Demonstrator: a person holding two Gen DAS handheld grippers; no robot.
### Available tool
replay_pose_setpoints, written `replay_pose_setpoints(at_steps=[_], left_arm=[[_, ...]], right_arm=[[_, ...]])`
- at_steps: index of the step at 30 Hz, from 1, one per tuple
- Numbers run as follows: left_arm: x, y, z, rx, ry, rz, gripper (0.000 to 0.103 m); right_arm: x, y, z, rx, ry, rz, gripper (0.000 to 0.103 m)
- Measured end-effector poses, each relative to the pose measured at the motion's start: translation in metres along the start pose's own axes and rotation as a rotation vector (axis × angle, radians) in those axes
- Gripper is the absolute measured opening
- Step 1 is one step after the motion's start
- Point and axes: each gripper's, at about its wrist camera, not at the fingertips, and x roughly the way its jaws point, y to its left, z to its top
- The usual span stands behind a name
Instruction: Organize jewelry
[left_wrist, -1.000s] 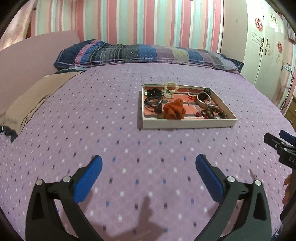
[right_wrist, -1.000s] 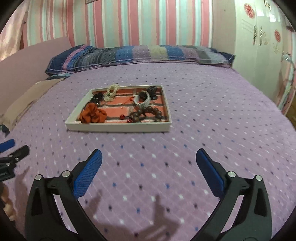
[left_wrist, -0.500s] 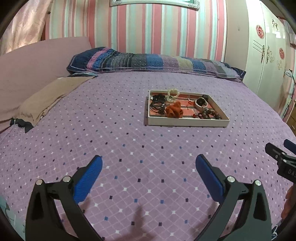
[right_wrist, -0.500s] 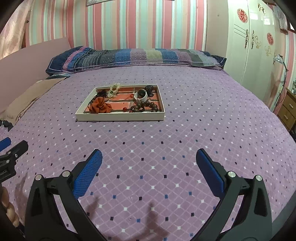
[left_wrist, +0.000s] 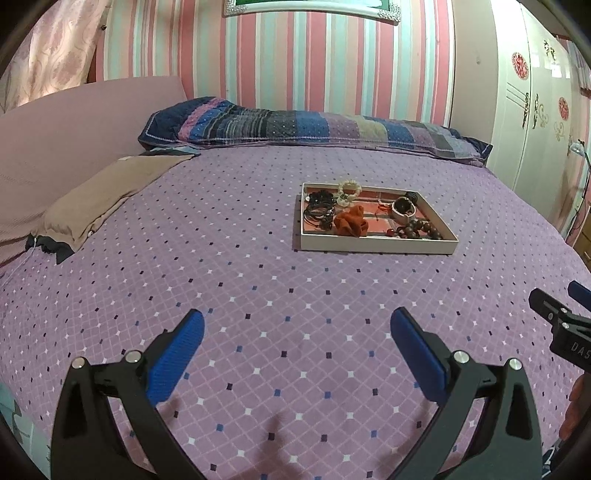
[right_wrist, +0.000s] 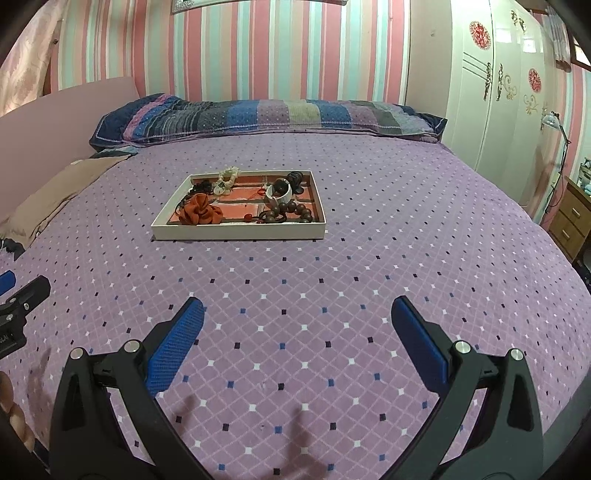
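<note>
Both views pulled back: tray (left_wrist: 376, 244) looks farther, 12 o'clock on bed (left_wrist: 258, 295). Left hand-held gripper (left_wrist: 295, 343), right hand-held gripper (right_wrist: 297, 332) spread apart, empty, well short. Jewelry (right_wrist: 280, 212) all corralled inside tray, likely sorted.

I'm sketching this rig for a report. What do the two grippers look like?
The left gripper and right gripper match: black angular frames with silver pivot bolts and blue textured pads. The right gripper's body bears white lettering, partly cut off.
</note>
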Motion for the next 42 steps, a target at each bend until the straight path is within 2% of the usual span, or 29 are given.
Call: replay_pose_setpoints(at_steps=[42], left_arm=[[-0.0007, 0.0031, -0.0036, 0.005, -0.015, 0.014, 0.099]], right_arm=[[-0.0029, 0.0063, -0.0016, -0.015, -0.013, -0.028, 0.099]])
